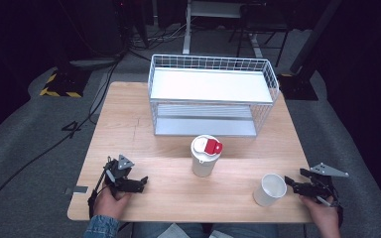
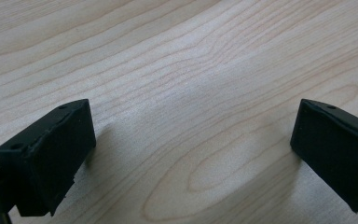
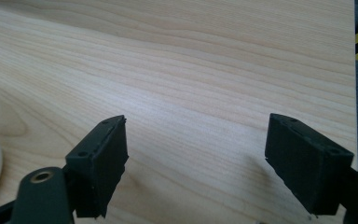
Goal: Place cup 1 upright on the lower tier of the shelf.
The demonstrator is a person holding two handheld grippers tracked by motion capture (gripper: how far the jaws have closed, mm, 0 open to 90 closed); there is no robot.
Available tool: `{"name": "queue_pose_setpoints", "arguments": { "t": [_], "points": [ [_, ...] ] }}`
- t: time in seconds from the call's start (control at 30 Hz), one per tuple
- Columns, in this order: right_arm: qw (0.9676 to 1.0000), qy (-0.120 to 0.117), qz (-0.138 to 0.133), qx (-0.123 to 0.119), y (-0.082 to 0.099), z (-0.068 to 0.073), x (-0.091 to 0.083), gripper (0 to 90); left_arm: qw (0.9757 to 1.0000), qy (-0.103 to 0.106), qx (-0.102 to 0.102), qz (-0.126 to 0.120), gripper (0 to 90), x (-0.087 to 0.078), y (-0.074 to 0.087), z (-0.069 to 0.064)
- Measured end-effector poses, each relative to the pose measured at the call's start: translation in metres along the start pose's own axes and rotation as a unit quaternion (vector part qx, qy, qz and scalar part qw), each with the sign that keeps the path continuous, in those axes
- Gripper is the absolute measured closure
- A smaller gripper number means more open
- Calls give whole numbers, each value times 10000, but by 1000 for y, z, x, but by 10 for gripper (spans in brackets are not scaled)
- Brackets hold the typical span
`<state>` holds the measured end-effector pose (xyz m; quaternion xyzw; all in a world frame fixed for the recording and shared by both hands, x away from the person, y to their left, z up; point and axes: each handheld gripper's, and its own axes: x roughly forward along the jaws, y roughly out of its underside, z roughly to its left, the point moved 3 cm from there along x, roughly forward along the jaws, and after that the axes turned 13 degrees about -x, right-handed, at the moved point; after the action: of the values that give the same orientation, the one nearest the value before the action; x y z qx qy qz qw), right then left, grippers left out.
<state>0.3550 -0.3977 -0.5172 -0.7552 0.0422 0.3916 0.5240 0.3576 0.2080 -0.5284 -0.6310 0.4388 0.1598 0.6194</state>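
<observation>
Cup (image 1: 270, 189), white and open-topped, stands at 9 o'clock of the right gripper (image 1: 292, 186), just apart, its edge cut off in the right gripper view. Both the right and left gripper (image 1: 141, 182) gape empty.

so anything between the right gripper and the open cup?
Nothing visible. The right gripper sits just right of the open cup, fingers open, with bare table between them. The lidded cup stands farther left, out of that path.
</observation>
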Motion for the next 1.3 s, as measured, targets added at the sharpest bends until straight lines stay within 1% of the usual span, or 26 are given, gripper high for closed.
{"name": "queue_pose_setpoints", "arguments": {
  "t": [0.17, 0.27, 0.33, 0.37, 0.4, 0.47, 0.5, 0.53, 0.57, 0.6, 0.7, 0.73, 0.8, 0.83, 0.87, 0.9, 0.93, 1.0, 1.03, 1.07, 1.1, 1.13, 1.17, 1.2, 1.3],
  "points": [
    [9999, 8, -108, -35, 2, 2, -14, 213, 10000, 6, 35, -7, 4, 2, -2, 0],
    [9999, 16, -167, -28, 2, 4, -23, 213, 10000, 21, 11, 21, 4, 2, -2, 0],
    [9997, -54, -243, -27, 1, 6, -28, 213, 10000, 4, 9, -1, 4, 2, -3, -1],
    [9997, -54, -243, -27, 1, 6, -28, 213, 10000, 4, 9, -1, 4, 2, -3, -1],
    [9994, -101, -333, 19, 1, 9, -34, 209, 10000, 4, 10, -1, 4, 2, -3, -1],
    [9990, -169, -418, 36, 1, 12, -38, 207, 10000, 4, 10, -1, 4, 2, -3, -1],
    [9990, -169, -418, 36, 1, 12, -38, 207, 10000, 4, 10, -1, 4, 2, -3, -1],
    [9987, -229, -460, 66, 0, 16, -43, 207, 10000, 4, 9, -1, 4, 2, -3, -1],
    [9987, -229, -460, 66, 0, 16, -43, 207, 10000, 4, 9, -1, 4, 2, -3, -1],
    [9985, -237, -484, -5, -1, 18, -47, 207, 10000, 3, 10, -1, 4, 2, -3, -1],
    [9984, -255, -512, -3, -2, 22, -51, 206, 10000, 6, 16, 5, 4, 3, -3, -1],
    [9981, -304, -545, 9, -3, 25, -55, 207, 10000, 24, 13, 5, 4, 3, -3, -1],
    [9980, -325, -533, 43, -4, 27, -57, 207, 10000, 26, 27, 3, 4, 3, -3, -1],
    [9980, -341, -533, 16, -5, 31, -59, 207, 10000, 25, 17, -1, 4, 3, -3, -1],
    [9980, -341, -533, 16, -5, 31, -59, 207, 10000, 25, 17, -1, 4, 3, -3, -1],
    [9979, -374, -524, 45, -5, 36, -62, 206, 10000, 27, 23, 0, 4, 3, -3, -1],
    [9979, -374, -524, 45, -5, 36, -62, 206, 10000, 27, 23, 0, 4, 3, -3, -1],
    [9970, -510, -574, 81, -7, 40, -67, 208, 10000, 34, 27, 0, 4, 4, -4, -1],
    [9965, -664, -499, 127, -7, 42, -69, 231, 10000, 34, 27, 0, 4, 4, -4, -1],
    [9959, -811, -400, 91, -7, 43, -70, 243, 10000, 34, 26, -1, 4, 4, -4, -1],
    [9951, -919, -363, 11, -7, 45, -71, 248, 10000, 33, 26, 0, 4, 4, -4, -1],
    [9949, -938, -371, -76, -7, 47, -73, 250, 10000, 35, 25, -1, 4, 4, -4, -1],
    [9949, -938, -371, -76, -7, 47, -73, 250, 10000, 35, 25, -1, 4, 4, -4, -1],
    [9946, -952, -393, -133, -8, 48, -74, 246, 10000, 33, 23, -1, 4, 4, -4, -1],
    [9928, -1059, -468, -304, -9, 54, -75, 213, 10000, 33, 25, -2, 4, 4, -4, -1]
  ]
}}
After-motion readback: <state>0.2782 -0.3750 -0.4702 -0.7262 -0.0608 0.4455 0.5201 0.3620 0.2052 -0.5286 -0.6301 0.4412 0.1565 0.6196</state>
